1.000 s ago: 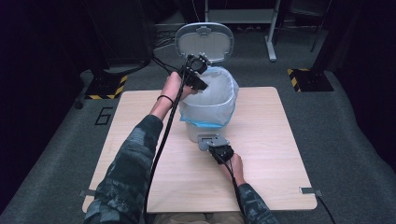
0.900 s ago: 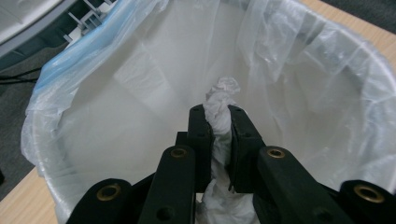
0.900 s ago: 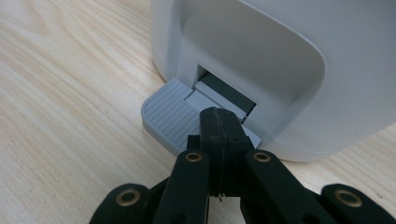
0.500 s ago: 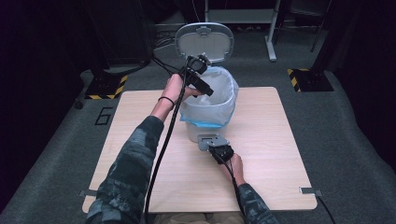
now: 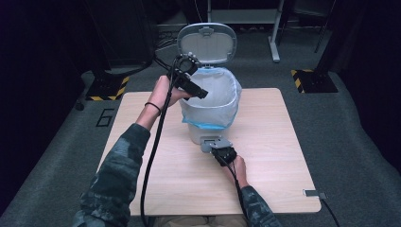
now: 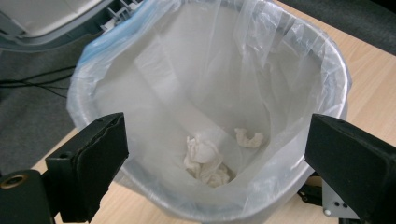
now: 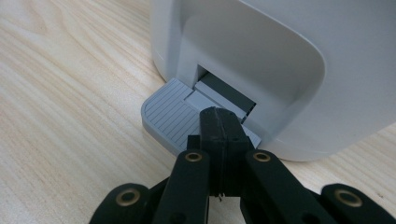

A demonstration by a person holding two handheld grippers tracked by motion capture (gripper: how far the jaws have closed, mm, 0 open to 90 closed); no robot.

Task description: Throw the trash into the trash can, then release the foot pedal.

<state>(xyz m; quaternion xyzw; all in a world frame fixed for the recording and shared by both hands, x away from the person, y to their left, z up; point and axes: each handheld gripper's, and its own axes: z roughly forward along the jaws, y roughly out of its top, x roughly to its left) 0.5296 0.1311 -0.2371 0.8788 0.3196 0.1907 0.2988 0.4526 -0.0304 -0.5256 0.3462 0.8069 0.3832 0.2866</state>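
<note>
The left gripper (image 6: pixel 210 154) has its two black jaws spread wide, with nothing between them; they have just been opening. In the left gripper view they stand over the mouth of one pedal bin (image 6: pixel 327 70), and the lower part of each jaw is cut off by the bottom edge of the picture. Below the jaws, at the bottom of the one clear bag (image 6: pixel 154 93) that lines the bin, I count two crumpled white paper pieces: a large wad (image 6: pixel 205 161) and a small scrap (image 6: pixel 248 138), lying near each other. Whether the wad is one piece or several pressed together is hard to make out through the folds.

The right gripper (image 7: pixel 219 122) has its two jaws pressed flat together, holding nothing. Their tips rest on the one grey ribbed pedal (image 7: pixel 170 116) at the foot of the bin, and they cover the right part of it.

In the high view the left gripper (image 5: pixel 198 92) hangs over the left rim of the bin, which stands in the middle of the one wooden table (image 5: pixel 279 132). Its one lid (image 5: pixel 206 43) stands upright, open. The right gripper (image 5: pixel 218 150) is low at the near side of the bin, and the pedal there is mostly hidden under it. The bag's blue edge (image 5: pixel 208 125) hangs folded outside, around the bin's wall.
</note>
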